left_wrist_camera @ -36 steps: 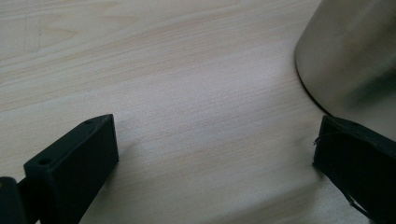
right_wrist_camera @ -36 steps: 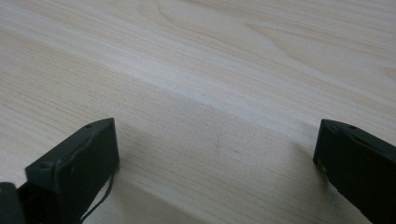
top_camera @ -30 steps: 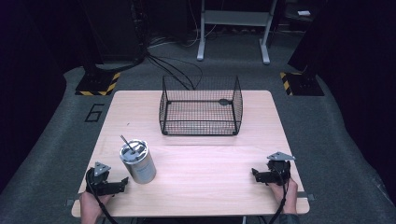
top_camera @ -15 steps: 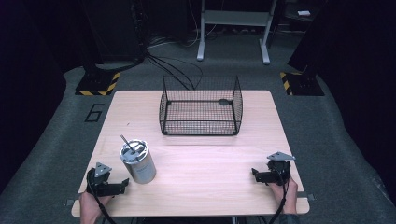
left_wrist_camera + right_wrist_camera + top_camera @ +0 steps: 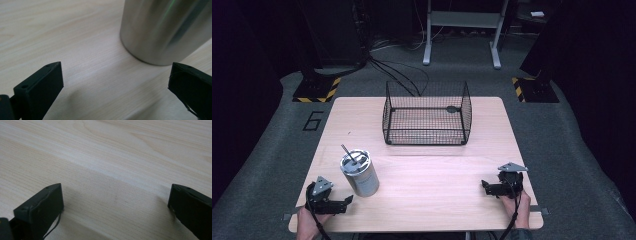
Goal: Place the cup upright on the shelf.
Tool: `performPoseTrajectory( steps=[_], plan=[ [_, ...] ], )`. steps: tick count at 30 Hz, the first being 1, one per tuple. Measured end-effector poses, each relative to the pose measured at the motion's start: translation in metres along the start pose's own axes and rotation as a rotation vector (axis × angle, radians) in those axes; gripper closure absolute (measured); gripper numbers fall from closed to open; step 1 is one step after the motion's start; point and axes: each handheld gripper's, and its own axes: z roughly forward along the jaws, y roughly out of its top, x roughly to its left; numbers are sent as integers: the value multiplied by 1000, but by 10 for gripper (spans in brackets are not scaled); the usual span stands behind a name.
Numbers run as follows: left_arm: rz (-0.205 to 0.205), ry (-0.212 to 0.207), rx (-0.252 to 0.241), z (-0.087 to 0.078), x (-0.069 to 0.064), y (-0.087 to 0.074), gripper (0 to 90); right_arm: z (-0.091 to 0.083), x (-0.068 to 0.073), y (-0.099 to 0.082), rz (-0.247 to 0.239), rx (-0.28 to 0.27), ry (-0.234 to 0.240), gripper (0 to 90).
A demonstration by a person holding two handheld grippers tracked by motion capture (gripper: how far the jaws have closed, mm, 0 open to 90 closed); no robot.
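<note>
Nothing yet begun: steel tumbler [image 5: 359,173] stood untouched on the table [image 5: 432,190] just beside the left gripper [image 5: 343,201], wire basket [image 5: 427,114] sat empty, and both it and right gripper [image 5: 485,186] rested with jaws spread.

left gripper [image 5: 346,200]: low at the near left, jaws spread wide, pointing right | right gripper [image 5: 484,186]: low at the near right, jaws spread wide, pointing left | hands grip both from behind
</note>
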Motion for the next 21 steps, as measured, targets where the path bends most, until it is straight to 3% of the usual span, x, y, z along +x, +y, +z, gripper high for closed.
performPoseTrajectory(
  steps=[2,8,9,15,21],
  plan=[
    [-17,-25,-42,-6,-4,2,0,0,0,0,0,-2,-1,0],
    [2,-64,-99,-16,-14,11,0,0,0,0,-2,-1,-1,0],
    [3,-79,-130,-20,-16,15,0,0,0,0,-4,-1,-1,0],
    [-8,-94,-219,-32,-22,24,0,0,0,0,-3,-1,-1,0],
    [-11,-108,-257,-34,-24,32,0,0,0,0,12,-2,-4,0]
  ],
)
